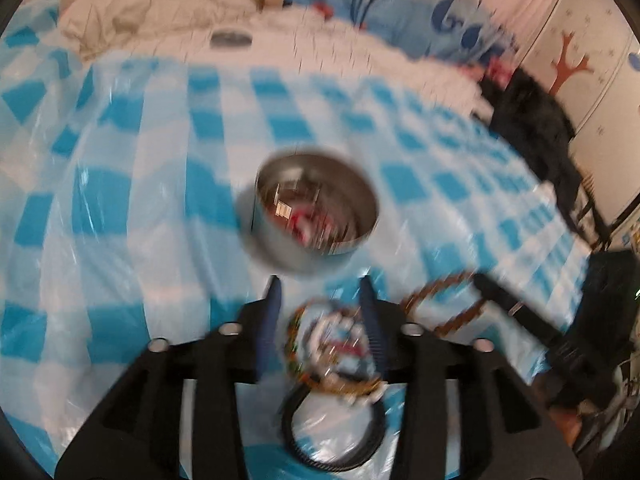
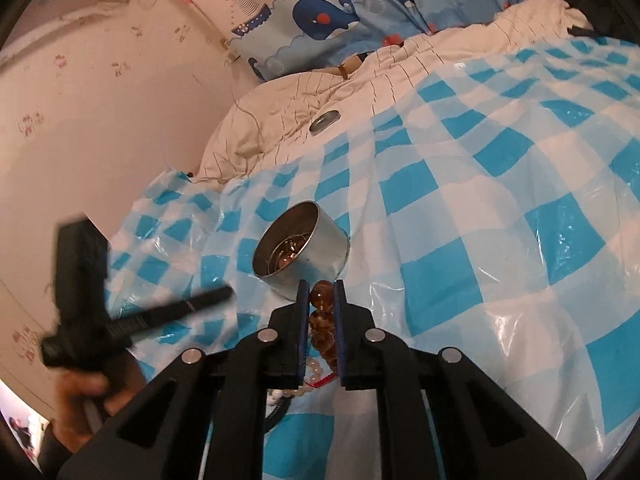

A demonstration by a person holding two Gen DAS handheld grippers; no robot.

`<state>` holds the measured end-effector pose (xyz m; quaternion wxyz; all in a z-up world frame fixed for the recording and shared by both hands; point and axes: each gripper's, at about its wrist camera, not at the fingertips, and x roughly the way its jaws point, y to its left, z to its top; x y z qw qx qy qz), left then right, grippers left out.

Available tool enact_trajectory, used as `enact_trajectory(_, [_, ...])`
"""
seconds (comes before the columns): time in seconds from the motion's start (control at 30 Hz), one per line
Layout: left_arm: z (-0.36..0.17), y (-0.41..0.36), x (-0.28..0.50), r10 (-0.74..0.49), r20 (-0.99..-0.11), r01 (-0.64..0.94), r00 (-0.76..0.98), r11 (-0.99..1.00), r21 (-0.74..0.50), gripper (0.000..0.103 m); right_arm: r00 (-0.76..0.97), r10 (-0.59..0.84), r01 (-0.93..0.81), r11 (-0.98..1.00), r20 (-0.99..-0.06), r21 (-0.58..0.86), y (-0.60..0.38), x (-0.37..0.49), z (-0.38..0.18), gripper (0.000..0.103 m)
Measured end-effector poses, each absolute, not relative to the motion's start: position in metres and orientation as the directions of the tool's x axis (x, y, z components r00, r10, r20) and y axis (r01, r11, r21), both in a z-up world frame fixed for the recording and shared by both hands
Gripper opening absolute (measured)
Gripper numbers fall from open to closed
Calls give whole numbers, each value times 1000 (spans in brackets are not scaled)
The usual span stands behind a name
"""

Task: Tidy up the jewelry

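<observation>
Over a bed spread with a blue-and-white checked plastic sheet (image 2: 460, 208), 2 hand-held grippers work a pile of jewelry. The right gripper (image 2: 321, 292) angles down toward the sheet, its jaws nearly closed and pinching a string of amber beads (image 2: 322, 320), just beside an open round metal tin (image 2: 300, 248) that already holds some pieces. The left gripper (image 1: 320, 292) tilts more steeply, its jaws parted and gripping nothing; below them lie a multicoloured beaded bracelet (image 1: 294, 344) and a black ribbed band (image 1: 332, 432), blurred. In the right wrist view, a hand (image 2: 86, 404) grips the left gripper at the frame's left edge. A small round lid (image 2: 323, 121) rests on the cream quilt (image 2: 280, 120) beyond, a whale-print pillow (image 2: 332, 12) behind it.
</observation>
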<state>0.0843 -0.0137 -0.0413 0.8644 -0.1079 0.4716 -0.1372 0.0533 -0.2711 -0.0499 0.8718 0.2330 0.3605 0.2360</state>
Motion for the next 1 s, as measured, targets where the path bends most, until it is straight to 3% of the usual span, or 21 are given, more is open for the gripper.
enact_trajectory(0.3, [-83,-20,86,-249,-838,89,485,968,-235,45,617,585,-243,778,-527,580,-269,52,-53,12])
enact_trajectory(0.53, [-78,-20,86,-209,-810,75,548,977,-201,45,607,590,-239,775,-532,585,-268,53,-56,12])
enact_trajectory(0.67, [-80,-30,89,-106,-830,86,547,994,-70,36,602,593,-237,772,-535,590,-267,54,-58,12])
enact_trajectory(0.83, [-83,-57,80,-41,-834,197,550,977,82,34,596,596,-235,770,-538,593,-267,55,-60,12])
enact_trajectory(0.93, [-83,-57,79,-59,-840,213,540,975,68,34,595,596,-237,770,-538,592,-267,55,-60,12])
enact_trajectory(0.97, [-84,-55,79,-66,-844,207,533,977,55,31,596,596,-237,771,-539,591,-267,55,-60,12])
enact_trajectory(1.0, [-83,-51,81,-68,-849,192,524,981,40,21,596,596,-236,771,-538,591,-267,54,-60,12])
